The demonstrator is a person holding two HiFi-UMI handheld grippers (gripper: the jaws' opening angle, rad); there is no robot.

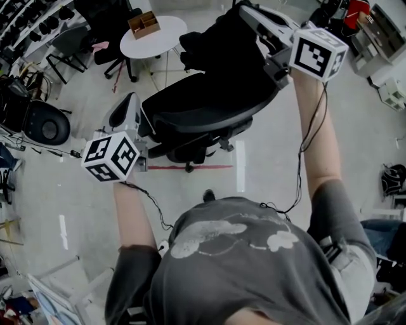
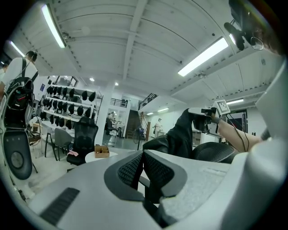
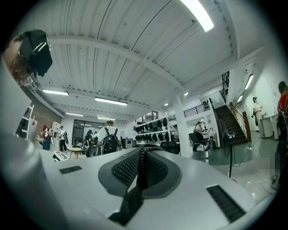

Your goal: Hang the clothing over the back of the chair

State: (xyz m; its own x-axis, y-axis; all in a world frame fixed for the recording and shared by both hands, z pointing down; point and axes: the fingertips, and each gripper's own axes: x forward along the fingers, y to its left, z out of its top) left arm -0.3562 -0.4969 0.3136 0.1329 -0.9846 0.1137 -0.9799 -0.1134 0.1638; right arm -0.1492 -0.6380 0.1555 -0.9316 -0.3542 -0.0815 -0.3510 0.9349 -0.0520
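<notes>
The black clothing [image 1: 212, 38] hangs bunched over the black office chair [image 1: 209, 111] in the head view. My right gripper [image 1: 246, 9] is raised at the top right and is shut on the cloth's upper part. A dark strip of cloth shows pinched between its pads [image 3: 155, 170]. My left gripper [image 1: 133, 101] stays lower, at the chair's left side, and is shut with dark cloth between its pads [image 2: 157, 173]. In the left gripper view the clothing [image 2: 180, 134] rises from my jaw tips to the right gripper [image 2: 202, 114], in front of the chair's mesh back [image 2: 218, 150].
A round white table [image 1: 166, 39] with a brown box [image 1: 143, 24] stands beyond the chair. Another black chair [image 1: 47, 124] is at the left. A red tape line [image 1: 203, 167] marks the floor. People with backpacks [image 3: 109, 141] stand farther off, and stairs [image 3: 234, 121] rise at the right.
</notes>
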